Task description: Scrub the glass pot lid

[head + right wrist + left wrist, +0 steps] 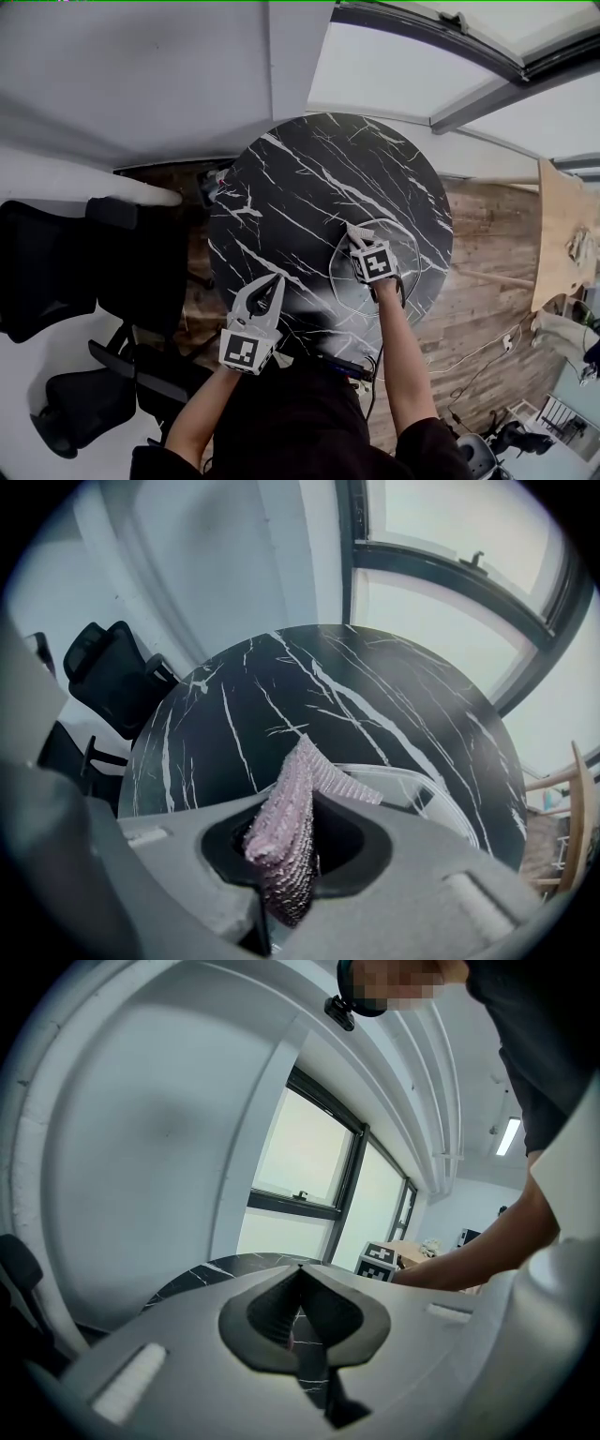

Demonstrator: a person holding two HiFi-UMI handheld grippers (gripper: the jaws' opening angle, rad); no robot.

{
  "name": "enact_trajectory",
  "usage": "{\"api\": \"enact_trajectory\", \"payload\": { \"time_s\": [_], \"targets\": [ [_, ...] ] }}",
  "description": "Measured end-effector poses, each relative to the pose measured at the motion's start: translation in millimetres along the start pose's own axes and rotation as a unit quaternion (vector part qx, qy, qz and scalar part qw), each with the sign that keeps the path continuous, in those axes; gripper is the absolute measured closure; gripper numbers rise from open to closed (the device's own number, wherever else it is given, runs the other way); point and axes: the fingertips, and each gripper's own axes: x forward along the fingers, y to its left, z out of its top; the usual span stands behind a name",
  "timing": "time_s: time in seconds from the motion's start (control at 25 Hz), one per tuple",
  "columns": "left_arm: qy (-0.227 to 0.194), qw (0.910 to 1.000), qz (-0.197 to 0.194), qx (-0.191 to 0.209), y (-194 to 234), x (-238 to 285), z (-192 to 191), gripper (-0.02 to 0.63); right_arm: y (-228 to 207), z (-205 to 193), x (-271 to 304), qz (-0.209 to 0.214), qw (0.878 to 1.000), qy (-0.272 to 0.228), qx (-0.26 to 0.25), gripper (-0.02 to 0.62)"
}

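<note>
From the head view, a clear round glass pot lid (405,255) lies flat on the round black marble surface (309,178), with the right tongs (356,234) over it and the left tongs (277,281) apart. The left gripper view shows those tongs closed and empty. The right gripper view shows its tongs clamped on a pink knitted scrubbing cloth (291,817).

Black marble table (319,187), wood floor (487,253), office chairs (56,272)

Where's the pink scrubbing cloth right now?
The cloth is clamped in the right gripper, at the glass lid on the right, near part of the black table.
</note>
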Motion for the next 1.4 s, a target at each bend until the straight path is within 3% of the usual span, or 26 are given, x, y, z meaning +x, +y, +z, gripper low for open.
{"api": "enact_trajectory", "payload": {
  "time_s": [0.72,1.4],
  "targets": [
    [-0.001,0.9996,-0.024,0.011,-12,-16,0,0.603,65,-31,0,0.018,0.999,-0.008,-0.029,0.523],
    [0.015,0.9973,-0.068,0.023,-42,-18,-11,0.603,88,-93,-12,0.02,1.0,-0.005,-0.023,0.525]
  ]
}}
